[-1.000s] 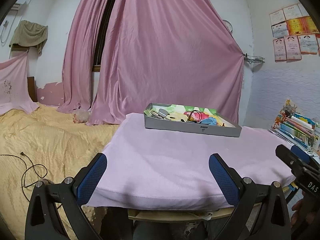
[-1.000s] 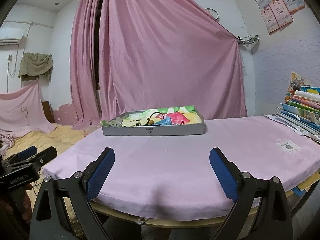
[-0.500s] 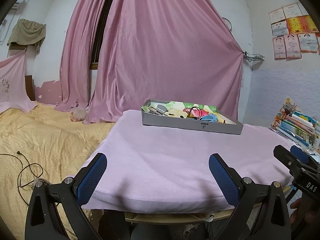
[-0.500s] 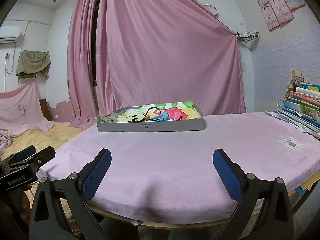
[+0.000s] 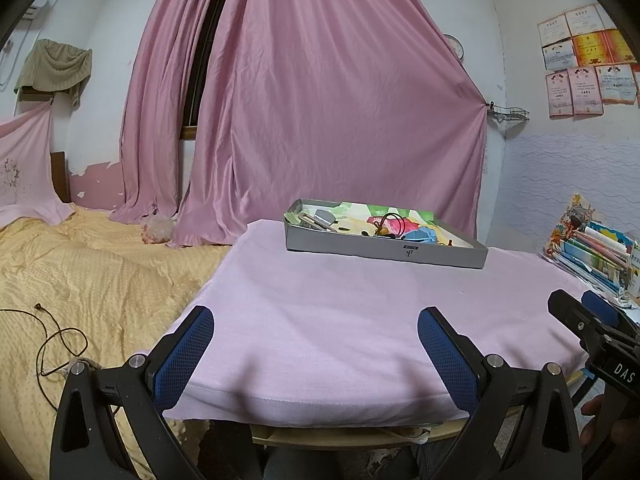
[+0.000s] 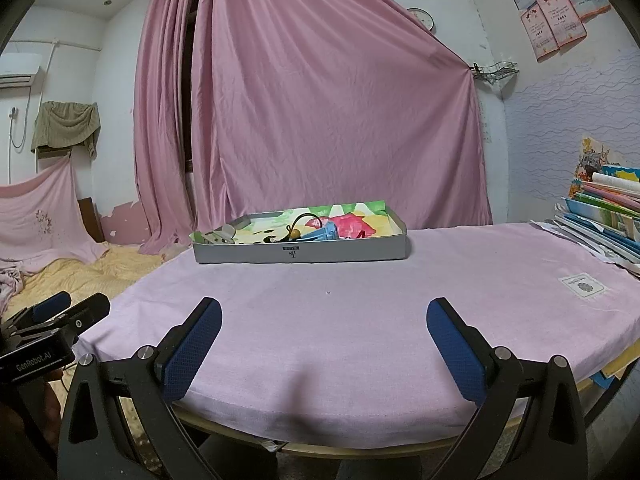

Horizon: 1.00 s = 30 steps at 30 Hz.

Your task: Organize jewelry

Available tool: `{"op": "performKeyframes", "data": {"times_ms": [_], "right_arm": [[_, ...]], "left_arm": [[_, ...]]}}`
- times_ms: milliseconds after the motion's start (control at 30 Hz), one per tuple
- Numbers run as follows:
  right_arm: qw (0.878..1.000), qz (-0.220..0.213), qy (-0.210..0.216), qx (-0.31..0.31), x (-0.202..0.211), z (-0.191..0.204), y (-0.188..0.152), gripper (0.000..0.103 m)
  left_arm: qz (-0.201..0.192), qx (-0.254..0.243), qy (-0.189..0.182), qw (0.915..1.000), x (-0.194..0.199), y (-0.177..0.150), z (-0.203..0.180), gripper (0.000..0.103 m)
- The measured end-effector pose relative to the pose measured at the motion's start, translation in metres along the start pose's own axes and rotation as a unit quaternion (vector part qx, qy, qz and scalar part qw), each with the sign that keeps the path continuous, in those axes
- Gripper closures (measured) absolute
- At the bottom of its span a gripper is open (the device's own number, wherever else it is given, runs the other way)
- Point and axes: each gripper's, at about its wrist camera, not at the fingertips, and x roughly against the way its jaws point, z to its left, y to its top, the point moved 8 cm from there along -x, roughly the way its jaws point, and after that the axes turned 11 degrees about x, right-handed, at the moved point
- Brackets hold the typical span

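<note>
Left wrist view: left gripper (image 5: 316,344) hovering spread wide and empty over the table's (image 5: 340,320) near edge, facing the gray tray (image 5: 384,246) of jewelry sitting well apart by the far edge.

Right wrist view: right gripper (image 6: 324,338) likewise gaping, holding nothing, above the near edge; tray (image 6: 300,249) lying far ahead, slightly left.

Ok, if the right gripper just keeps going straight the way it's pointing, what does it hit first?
Probably the grey tray. The right gripper is open and empty above the near edge of the pink tablecloth, with only bare cloth before the tray. Its height is hard to judge, so it might skim over.
</note>
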Motion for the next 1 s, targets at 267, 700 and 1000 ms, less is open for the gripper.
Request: {"op": "performKeyframes", "data": {"times_ms": [267, 700, 1000], "right_arm": [[1.0, 0.0, 0.0, 0.0, -0.0006, 0.0005, -0.0001, 0.002], [1.0, 0.0, 0.001, 0.001, -0.0015, 0.002, 0.0006, 0.002], [1.0, 0.001, 0.001, 0.001, -0.0015, 0.0022, 0.0004, 0.002]], "left_arm": [[-0.002, 0.001, 0.001, 1.0, -0.0002, 0.0001, 0.0017, 0.001], [-0.003, 0.0, 0.002, 1.0, -0.0002, -0.0006, 0.0024, 0.001], [-0.002, -0.001, 0.003, 1.0, -0.0008, -0.0012, 0.0031, 0.001]]}}
